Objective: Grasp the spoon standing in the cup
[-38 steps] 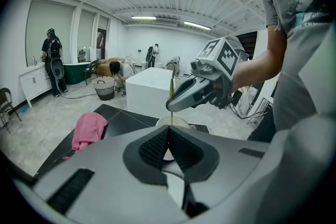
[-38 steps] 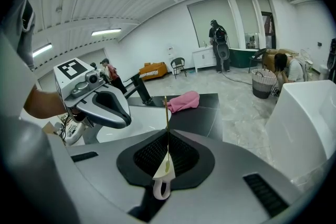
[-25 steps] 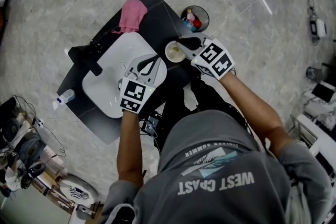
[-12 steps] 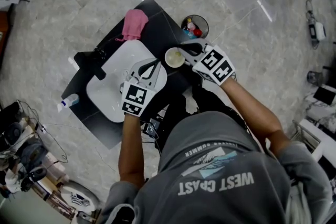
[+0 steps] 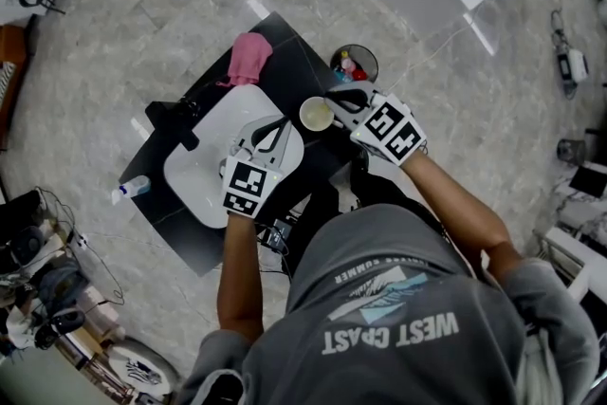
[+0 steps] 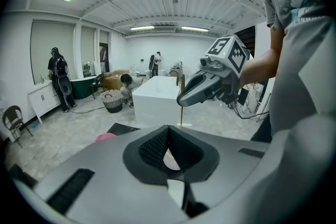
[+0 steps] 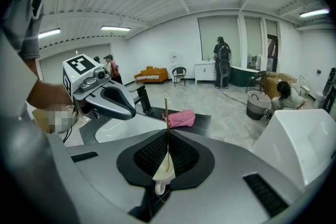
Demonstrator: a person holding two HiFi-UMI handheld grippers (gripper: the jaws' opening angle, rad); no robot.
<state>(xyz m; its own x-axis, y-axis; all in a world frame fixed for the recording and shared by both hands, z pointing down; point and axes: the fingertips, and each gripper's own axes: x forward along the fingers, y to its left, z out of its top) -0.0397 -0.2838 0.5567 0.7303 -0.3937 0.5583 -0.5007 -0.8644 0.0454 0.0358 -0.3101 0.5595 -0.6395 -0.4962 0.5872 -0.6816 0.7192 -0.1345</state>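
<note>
Both grippers are riding slightly higher over the cup [image 5: 316,114] than a second ago. Directly above the cup, the right gripper [image 7: 167,162] is pinching the spoon [image 7: 166,118] with its jaws clamped together on the thin handle, so the grasp is looking done. Whether the bowl is clearing the cup is unclear. Just beside the cup, the left gripper [image 6: 170,157] is hovering – jaws drawn together, holding nothing.

pink cloth [image 5: 248,58] on black mat [image 5: 190,225] | white tray [image 5: 201,168] beside | bin [image 5: 354,64] near mat
</note>
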